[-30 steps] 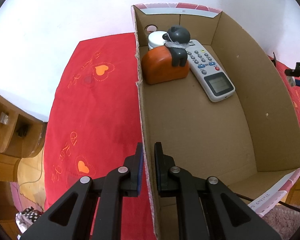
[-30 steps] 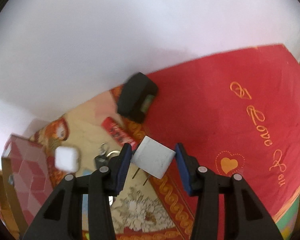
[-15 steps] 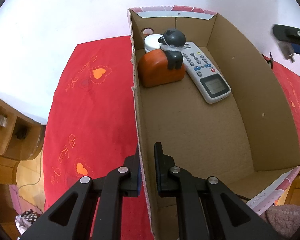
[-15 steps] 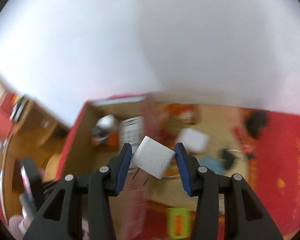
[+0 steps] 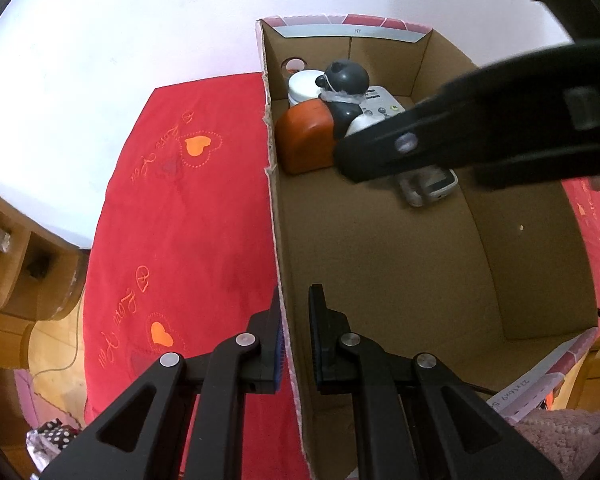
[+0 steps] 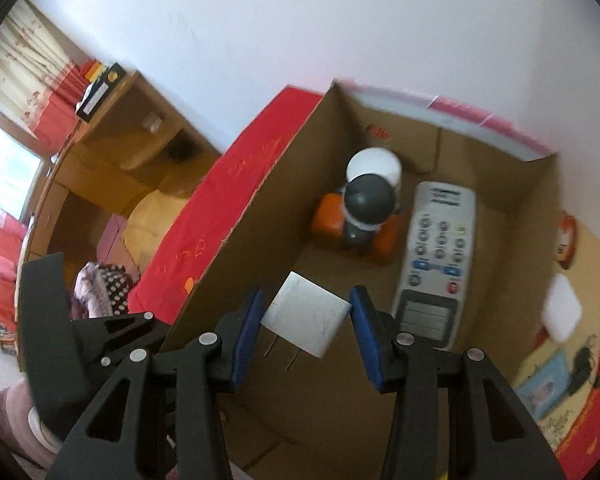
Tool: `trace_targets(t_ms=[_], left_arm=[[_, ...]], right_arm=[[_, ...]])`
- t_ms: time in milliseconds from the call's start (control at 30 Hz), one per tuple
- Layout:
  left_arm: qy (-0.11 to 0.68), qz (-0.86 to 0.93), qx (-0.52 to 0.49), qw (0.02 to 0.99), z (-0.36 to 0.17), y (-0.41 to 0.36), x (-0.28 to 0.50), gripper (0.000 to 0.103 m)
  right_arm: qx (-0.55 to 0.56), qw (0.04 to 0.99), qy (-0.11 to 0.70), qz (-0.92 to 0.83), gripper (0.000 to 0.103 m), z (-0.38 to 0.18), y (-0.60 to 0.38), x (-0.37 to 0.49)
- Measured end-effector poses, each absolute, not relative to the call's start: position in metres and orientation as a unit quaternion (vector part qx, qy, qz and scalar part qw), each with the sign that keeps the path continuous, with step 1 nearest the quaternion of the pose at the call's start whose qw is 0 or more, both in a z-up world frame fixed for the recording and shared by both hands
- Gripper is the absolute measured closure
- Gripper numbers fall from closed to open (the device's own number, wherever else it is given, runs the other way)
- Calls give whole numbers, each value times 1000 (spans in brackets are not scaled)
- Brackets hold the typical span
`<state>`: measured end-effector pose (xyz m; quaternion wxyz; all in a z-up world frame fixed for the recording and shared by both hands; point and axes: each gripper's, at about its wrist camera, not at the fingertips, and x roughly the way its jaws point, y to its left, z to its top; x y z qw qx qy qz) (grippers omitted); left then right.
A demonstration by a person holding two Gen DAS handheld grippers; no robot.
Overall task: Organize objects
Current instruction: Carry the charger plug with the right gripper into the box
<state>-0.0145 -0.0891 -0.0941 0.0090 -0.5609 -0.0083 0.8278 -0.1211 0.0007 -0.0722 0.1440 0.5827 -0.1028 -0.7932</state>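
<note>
An open cardboard box [image 5: 520, 240] stands on a red cloth. My left gripper [image 5: 296, 336] is shut on the box's left wall near its front corner. My right gripper [image 6: 306, 320] is shut on a white plug adapter [image 6: 306, 316] with its two prongs pointing back, and it hangs above the open box [image 6: 260, 240]. In the left wrist view the right gripper's black finger [image 5: 460, 132] crosses over the box's far half. At the far end of the box lie an orange block [image 6: 328, 220] with a grey figurine [image 6: 370, 200], a white jar [image 6: 374, 162] and a white remote [image 6: 436, 256].
The red cloth [image 5: 172, 220] with heart embroidery lies left of the box. Wooden furniture [image 5: 12, 272] stands beyond its left edge. A small white case [image 6: 562, 312] and other small things lie on a patterned mat right of the box. A pink sleeve [image 5: 560, 440] shows at the lower right.
My right gripper has swung with the plug adapter from over the cloth and mat to above the box, rolling as it went. The left gripper has kept its hold on the box wall.
</note>
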Motion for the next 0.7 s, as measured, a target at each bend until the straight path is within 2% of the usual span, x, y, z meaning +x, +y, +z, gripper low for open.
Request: trace_targets(t_ms=[267,700], left_arm=[[-11,827,-561,11,-94,-90,-16,92],[-12,826,-563,10,-89,-84,-5,92]], right_arm=[[608,150,-103,-773,59,-110,-9,-137],[628,129,-64,-765,58,-124,-15,-140]])
